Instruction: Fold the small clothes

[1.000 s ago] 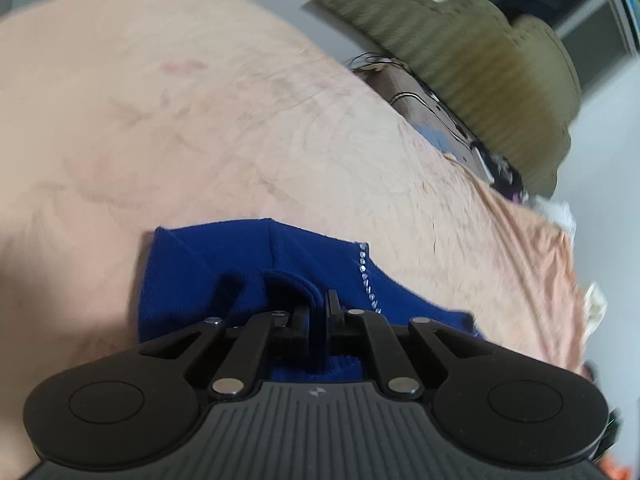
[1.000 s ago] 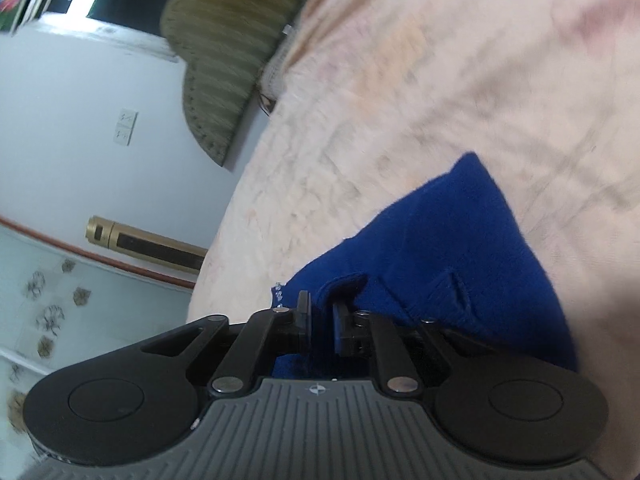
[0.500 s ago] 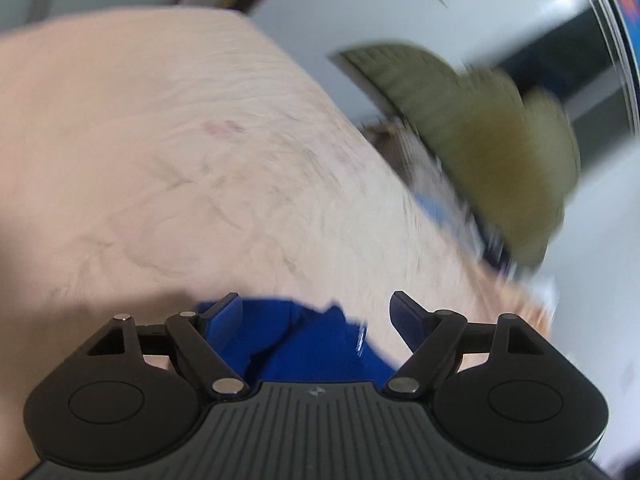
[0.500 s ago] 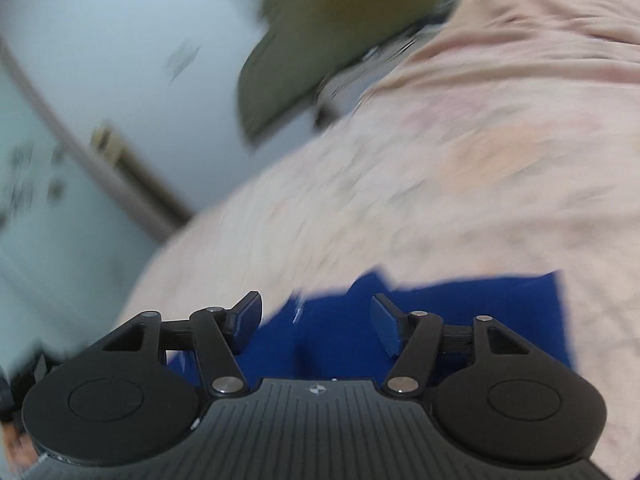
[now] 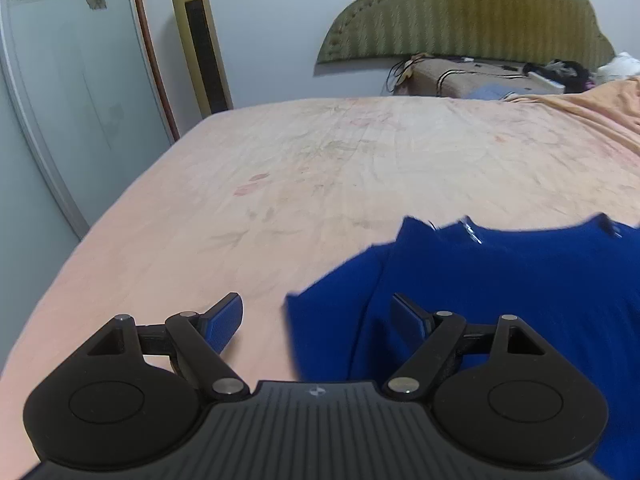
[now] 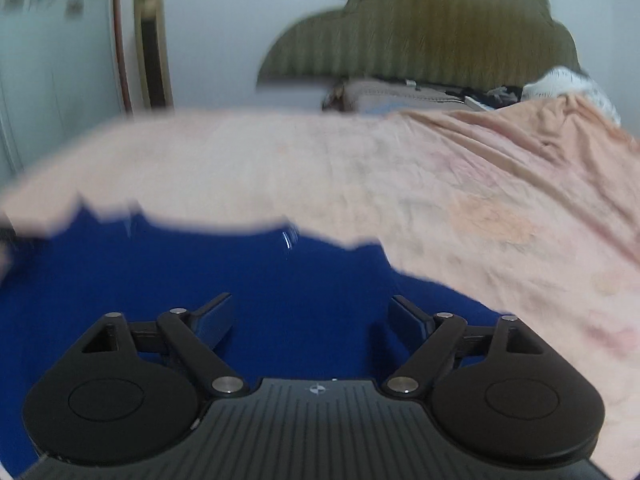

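Observation:
A small royal-blue garment [image 5: 520,280] lies flat on the peach bedsheet [image 5: 320,168], with a line of shiny studs near its far edge. My left gripper [image 5: 318,320] is open and empty, hovering over the garment's left edge. In the right wrist view the same garment [image 6: 200,272] fills the lower left. My right gripper [image 6: 312,318] is open and empty above the cloth. Nothing is held in either gripper.
An olive padded headboard [image 5: 464,12] stands at the far end with a cluttered bedside box [image 5: 472,78] before it. A gold tower fan [image 5: 200,40] and a glass door [image 5: 60,92] are at the left. A bunched peach blanket [image 6: 540,132] lies at the right.
Both grippers were shut on the blue garment a second ago. They have opened, let it go, and swung level; the garment now lies on the bed.

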A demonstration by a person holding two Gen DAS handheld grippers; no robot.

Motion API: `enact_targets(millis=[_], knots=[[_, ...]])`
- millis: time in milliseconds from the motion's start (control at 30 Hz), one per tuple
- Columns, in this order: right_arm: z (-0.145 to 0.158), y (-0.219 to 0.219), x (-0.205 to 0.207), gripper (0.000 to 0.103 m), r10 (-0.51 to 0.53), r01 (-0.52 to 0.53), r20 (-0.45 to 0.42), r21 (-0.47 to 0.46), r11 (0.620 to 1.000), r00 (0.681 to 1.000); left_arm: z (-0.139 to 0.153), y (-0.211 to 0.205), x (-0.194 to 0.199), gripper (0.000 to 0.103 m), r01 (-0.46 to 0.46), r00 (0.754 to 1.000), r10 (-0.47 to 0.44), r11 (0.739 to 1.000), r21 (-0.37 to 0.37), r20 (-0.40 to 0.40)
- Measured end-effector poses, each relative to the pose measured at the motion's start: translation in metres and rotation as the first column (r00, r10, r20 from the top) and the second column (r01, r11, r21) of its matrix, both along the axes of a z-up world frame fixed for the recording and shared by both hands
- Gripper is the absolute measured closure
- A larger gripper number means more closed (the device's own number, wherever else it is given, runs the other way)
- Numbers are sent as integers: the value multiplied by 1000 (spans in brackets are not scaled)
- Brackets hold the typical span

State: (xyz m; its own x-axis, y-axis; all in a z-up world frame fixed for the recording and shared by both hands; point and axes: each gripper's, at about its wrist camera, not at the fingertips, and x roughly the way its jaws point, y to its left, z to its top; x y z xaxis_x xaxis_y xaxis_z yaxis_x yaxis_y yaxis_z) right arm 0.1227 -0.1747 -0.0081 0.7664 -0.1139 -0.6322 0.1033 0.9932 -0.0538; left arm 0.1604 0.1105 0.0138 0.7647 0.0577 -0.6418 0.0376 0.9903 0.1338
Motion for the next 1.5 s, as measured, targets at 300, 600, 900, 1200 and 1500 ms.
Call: enact_targets(millis=[300, 600, 900, 1200, 1500], knots=[[5, -15, -101, 16, -168, 162, 85, 75, 984, 982, -7, 34, -94, 22, 201, 974, -216, 962, -185, -63], [-13, -48, -164, 52, -217, 206, -15, 388, 898, 976, -36, 61, -104, 80, 205, 945, -291, 884, -421, -151], [-4, -32, -173, 93, -251, 219, 64, 316, 923, 966, -16, 62, -123, 98, 252, 950, -296, 912, -325, -94], [0, -16, -159, 73, -251, 245, 28, 137, 960, 968, 11, 51, -129, 87, 300, 947, -319, 922, -243, -42], [1, 84, -101, 65, 91, -102, 59, 209, 973, 994, -18, -25, -107, 41, 291, 947, -304, 949, -125, -105]])
